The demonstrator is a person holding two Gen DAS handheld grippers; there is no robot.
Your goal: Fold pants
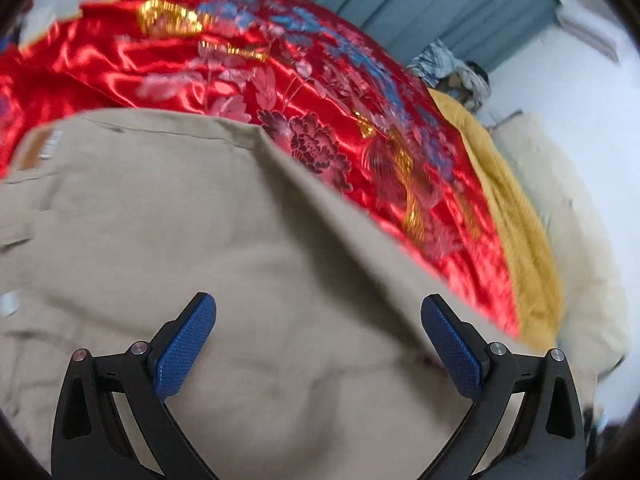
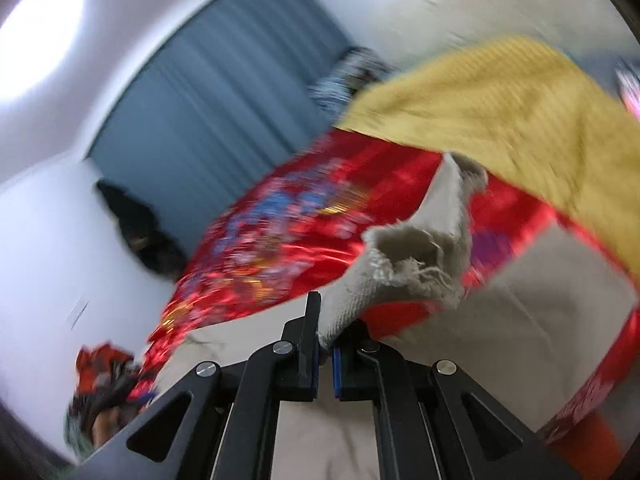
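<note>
Beige pants (image 1: pixel 224 248) lie spread on a red embroidered satin bedcover (image 1: pixel 248 76), with the waistband and its label at the left. My left gripper (image 1: pixel 318 308) is open and empty just above the pants, blue pads wide apart. In the right wrist view my right gripper (image 2: pixel 325 336) is shut on a frayed beige pant-leg hem (image 2: pixel 416 256), lifted above the bedcover (image 2: pixel 280 232). More beige pants fabric (image 2: pixel 520 320) lies below it.
A yellow blanket (image 1: pixel 516 224) runs along the right of the bed; it also shows in the right wrist view (image 2: pixel 500 108). A blue curtain (image 2: pixel 224 92) hangs behind. Patterned clothes (image 1: pixel 452 68) lie at the far end. A clothes pile (image 2: pixel 104 392) lies at the lower left.
</note>
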